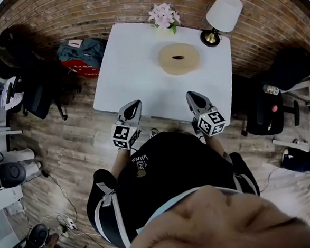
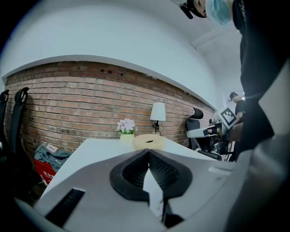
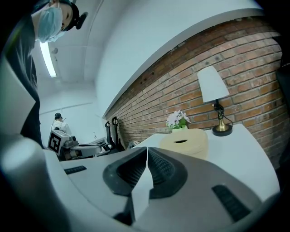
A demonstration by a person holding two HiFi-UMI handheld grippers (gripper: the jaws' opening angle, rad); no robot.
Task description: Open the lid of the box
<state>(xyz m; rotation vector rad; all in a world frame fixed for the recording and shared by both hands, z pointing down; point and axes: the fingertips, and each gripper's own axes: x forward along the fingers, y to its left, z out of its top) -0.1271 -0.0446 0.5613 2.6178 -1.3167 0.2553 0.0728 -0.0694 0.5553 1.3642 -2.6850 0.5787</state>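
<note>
Beige box (image 1: pixel 179 58), white table (image 1: pixel 130 75)

A white rectangular bench (image 1: pixel 125 70) carries a round, flat beige box (image 1: pixel 165 62) with a dark slot (image 1: pixel 178 57) in its top. Near the far edge stand a pot of pale pink flowers (image 1: pixel 163 15) and, at the right corner, a white-shaded brass table lamp (image 1: pixel 219 16).

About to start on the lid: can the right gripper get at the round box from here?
Probably yes: only bare table lies between the right gripper and the round box; lamp and flowers stand beyond it. The jaws are shut, though.
</note>
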